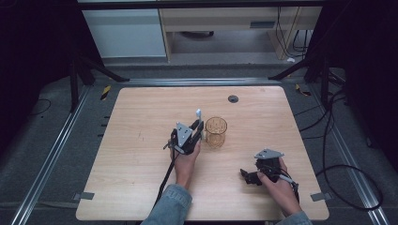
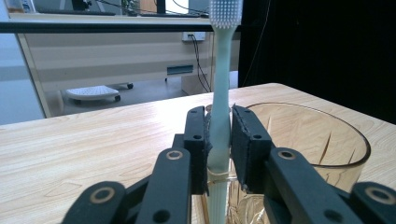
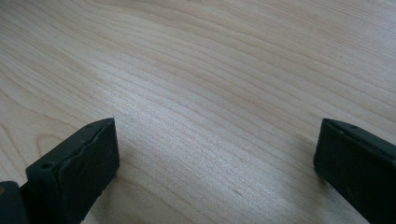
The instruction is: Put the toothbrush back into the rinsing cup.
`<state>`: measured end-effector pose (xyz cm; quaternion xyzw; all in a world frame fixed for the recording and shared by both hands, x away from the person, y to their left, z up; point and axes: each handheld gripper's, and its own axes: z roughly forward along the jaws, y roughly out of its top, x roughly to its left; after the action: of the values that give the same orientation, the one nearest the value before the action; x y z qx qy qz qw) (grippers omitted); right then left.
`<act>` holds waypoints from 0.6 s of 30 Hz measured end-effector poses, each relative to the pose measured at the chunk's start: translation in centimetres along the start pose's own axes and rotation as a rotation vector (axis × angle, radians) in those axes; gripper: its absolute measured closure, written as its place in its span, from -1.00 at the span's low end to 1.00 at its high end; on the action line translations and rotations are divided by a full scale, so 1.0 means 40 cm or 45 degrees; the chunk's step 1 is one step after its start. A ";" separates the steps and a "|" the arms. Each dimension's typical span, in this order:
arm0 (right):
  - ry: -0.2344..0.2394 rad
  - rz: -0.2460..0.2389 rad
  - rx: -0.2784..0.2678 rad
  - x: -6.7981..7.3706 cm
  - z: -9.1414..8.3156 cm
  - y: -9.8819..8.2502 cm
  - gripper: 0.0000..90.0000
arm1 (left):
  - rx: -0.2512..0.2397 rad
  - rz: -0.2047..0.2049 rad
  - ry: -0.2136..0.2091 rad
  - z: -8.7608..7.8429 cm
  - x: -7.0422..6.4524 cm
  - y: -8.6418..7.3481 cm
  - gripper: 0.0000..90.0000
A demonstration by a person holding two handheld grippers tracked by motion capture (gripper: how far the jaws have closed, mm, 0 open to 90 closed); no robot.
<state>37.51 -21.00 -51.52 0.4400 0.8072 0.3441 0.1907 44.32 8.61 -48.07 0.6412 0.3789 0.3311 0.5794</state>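
A: Between the left gripper's (image 2: 218,140) pads (image 2: 246,140): a pale green toothbrush (image 2: 220,93), clamped on the handle, upright, white bristle head at the top. Pads press both sides of it. High view has the same gripper (image 1: 199,127) near table centre, brush head (image 1: 198,113) poking up above it.

B: Where's the brush relative to the cup?

A: Amber see-through glass cup (image 1: 216,131) stands just right of that gripper in the high view. From the left gripper view the cup (image 2: 322,140) sits right behind and beside the jaws, rim open, upright. The handle's lower end drops below the pads near the cup's rim; can't tell if it's inside the cup or just in front of the wall.

B: Anything in the cup?

A: Can't see any contents through the wall, apart from maybe that handle end.

B: Other side?

A: Right gripper (image 1: 248,176) low at the table's near right, well apart from cup and brush. Right gripper view: jaws spread wide, bare wood between them, nothing held.

B: Surface?

A: Light wooden table (image 1: 141,122), small dark round grommet (image 1: 233,98) near the far edge. Person's forearms come in from the bottom, denim sleeve (image 1: 171,204) on the left one. Black cables trail off both grippers.
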 end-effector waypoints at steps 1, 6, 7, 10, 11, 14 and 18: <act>0.000 0.000 0.000 0.000 0.000 0.000 -0.99 | 0.000 0.000 0.000 -0.001 0.000 0.001 0.65; 0.000 0.000 0.000 0.000 0.000 0.000 -0.99 | 0.012 0.004 -0.005 -0.002 0.000 0.004 0.58; 0.000 -0.001 0.000 0.000 0.000 0.000 -0.99 | 0.015 0.003 -0.009 -0.004 0.000 0.005 0.56; 0.000 -0.001 0.000 0.000 0.000 0.000 -0.99 | 0.011 0.006 -0.007 -0.006 -0.001 0.008 0.51; 0.000 -0.001 0.000 0.000 0.000 0.000 -0.99 | 0.009 0.009 -0.004 -0.008 -0.001 0.013 0.49; 0.000 -0.001 0.000 0.000 0.000 0.000 -0.99 | 0.012 0.009 -0.008 -0.010 0.000 0.018 0.40; 0.000 0.000 0.000 0.000 0.000 0.000 -0.99 | 0.042 0.037 -0.016 -0.017 0.004 0.033 0.23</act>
<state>37.51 -21.00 -51.52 0.4401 0.8072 0.3440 0.1905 43.96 9.03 -46.71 0.6583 0.3712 0.3290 0.5662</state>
